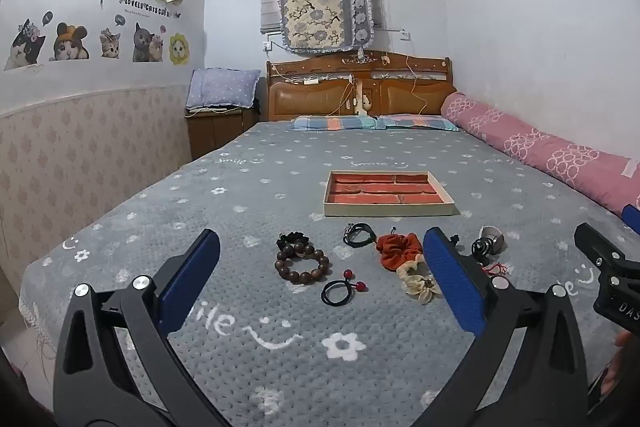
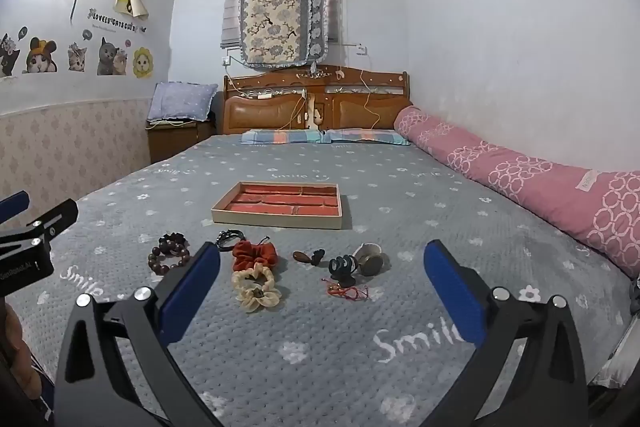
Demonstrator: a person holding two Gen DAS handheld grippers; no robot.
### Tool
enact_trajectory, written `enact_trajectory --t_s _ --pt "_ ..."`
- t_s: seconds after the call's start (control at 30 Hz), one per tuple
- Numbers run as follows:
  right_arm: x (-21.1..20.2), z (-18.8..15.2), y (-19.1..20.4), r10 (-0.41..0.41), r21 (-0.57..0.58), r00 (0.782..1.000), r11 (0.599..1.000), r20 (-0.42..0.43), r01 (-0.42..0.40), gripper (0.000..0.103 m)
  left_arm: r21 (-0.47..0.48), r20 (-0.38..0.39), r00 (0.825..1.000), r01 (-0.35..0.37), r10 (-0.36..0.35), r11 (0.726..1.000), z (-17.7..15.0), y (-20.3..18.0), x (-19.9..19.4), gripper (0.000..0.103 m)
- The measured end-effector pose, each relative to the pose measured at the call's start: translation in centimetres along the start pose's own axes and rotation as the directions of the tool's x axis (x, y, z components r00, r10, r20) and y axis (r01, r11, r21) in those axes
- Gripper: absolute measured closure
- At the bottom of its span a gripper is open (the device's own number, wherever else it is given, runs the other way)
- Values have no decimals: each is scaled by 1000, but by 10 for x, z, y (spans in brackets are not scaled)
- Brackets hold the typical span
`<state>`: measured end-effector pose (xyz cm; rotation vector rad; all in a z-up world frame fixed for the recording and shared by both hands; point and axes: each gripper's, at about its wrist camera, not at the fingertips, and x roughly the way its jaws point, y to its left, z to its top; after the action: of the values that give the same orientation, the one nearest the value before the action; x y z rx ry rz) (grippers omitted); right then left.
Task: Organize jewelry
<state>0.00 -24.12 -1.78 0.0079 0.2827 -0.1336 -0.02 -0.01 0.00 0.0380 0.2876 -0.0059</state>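
Left tongs [image 1: 320,275] gape fully wide, nothing gripped, hovering over the near end of the bed [image 1: 240,347] w/ its grey flower-and-"Smile" blanket. Right tongs [image 2: 322,275] likewise spread wide & empty, held just beside the left ones; each shows at the edge of the other's view.

Jewelry lies in a loose row on the blanket, seen from the left wrist, left to right:
- brown bead bracelet [image 1: 302,263], w/ a dark scrunchie [image 1: 292,238] touching it at 12 o'clock
- black hair tie w/ two red balls [image 1: 342,289], at abt 5 o'clock from the bracelet
- black cord bracelet [image 1: 359,235], at 1 o'clock from the beads
- rust-red scrunchie [image 1: 398,249], w/ a cream flower scrunchie [image 1: 418,281] touching it at 5 o'clock
- black claw clip [image 1: 482,247] & a metal cuff-like piece [image 1: 493,237], partly hidden behind the right finger; exact form of the latter hard to tell
- thin red string [image 1: 496,269] at 6 o'clock from the clip

Right wrist view adds a small dark brown clip [image 2: 306,257] between the red scrunchie & the claw clip.

Tray [image 1: 390,193] w/ red lining & several compartments sits at 12 o'clock from the row, further up the bed, apart from all pieces; its compartments hold nothing visible.

Pink bolster [image 1: 540,147] runs along the bed's right edge by the wall.
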Motion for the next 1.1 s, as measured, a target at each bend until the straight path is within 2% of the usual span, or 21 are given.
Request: enact_trajectory --t_s 0.27,1.1 --pt "2 0 -1 -3 8 1000 1000 8 3 4 1 -1 1000 6 -6 1000 0 -1 -5 5" --pt "7 -1 0 -8 0 1000 1000 16 8 4 11 -16 1000 0 0 1000 -13 4 14 5"
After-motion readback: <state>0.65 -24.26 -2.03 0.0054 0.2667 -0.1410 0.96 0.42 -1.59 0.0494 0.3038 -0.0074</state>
